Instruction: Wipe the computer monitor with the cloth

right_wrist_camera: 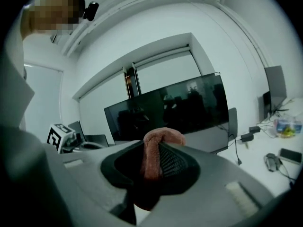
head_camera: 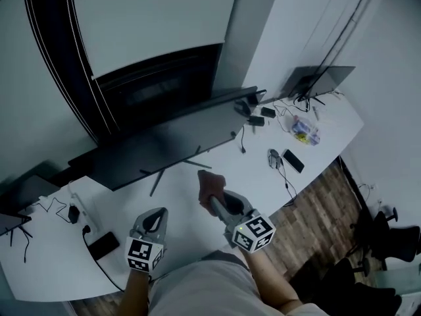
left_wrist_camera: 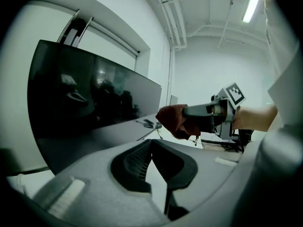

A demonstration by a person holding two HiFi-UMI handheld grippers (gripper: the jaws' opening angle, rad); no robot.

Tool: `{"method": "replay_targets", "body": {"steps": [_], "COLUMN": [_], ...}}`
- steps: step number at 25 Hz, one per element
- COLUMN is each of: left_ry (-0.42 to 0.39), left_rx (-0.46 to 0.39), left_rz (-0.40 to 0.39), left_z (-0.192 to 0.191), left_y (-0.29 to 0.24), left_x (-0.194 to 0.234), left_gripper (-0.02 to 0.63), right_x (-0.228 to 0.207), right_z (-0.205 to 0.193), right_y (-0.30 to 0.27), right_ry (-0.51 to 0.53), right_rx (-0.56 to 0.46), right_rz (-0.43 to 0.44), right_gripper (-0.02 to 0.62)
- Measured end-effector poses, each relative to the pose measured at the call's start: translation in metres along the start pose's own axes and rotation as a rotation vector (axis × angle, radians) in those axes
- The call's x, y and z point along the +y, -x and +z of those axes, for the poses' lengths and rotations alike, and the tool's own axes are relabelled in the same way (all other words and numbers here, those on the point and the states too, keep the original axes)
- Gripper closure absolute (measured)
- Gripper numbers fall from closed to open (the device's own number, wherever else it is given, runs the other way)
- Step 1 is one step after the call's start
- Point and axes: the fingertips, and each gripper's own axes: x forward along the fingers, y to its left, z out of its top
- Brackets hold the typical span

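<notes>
The right tool (right_wrist_camera: 156, 146) clamps a reddish cloth (right_wrist_camera: 164, 136) near the dark monitor (head_camera: 164, 147); the left tool (left_wrist_camera: 149, 145) is closed, empty.

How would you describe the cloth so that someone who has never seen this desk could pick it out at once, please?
Find the wide dark monitor on the white desk. Just in front of it, the right claw is shut on the cloth. It is the only soft, reddish-brown, bunched thing there; its neighbours are black, grey or white.
</notes>
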Motion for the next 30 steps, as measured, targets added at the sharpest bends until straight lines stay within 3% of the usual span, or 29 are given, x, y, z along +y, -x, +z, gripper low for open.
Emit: {"method": "replay_targets", "body": {"steps": [6,30], "left_ry": [0.003,-0.021], "left_rx": [0.007,0.048], "left_rz": [-0.026,-0.052], "left_z": [0.0,-0.009], "left_y": [-0.011,-0.023], "left_x": [-0.007,-0.011], "left_gripper": [0.597,0.595], "right_x": [-0.008,-0.023], "right_z": [-0.024,-0.045], "right_y": [0.013,0.019], "right_ry": [0.154,0.184], "right_rx": [0.08,0.135], "right_rz": [-0.04,-0.069], "right_gripper": [0.5,0.499]}}
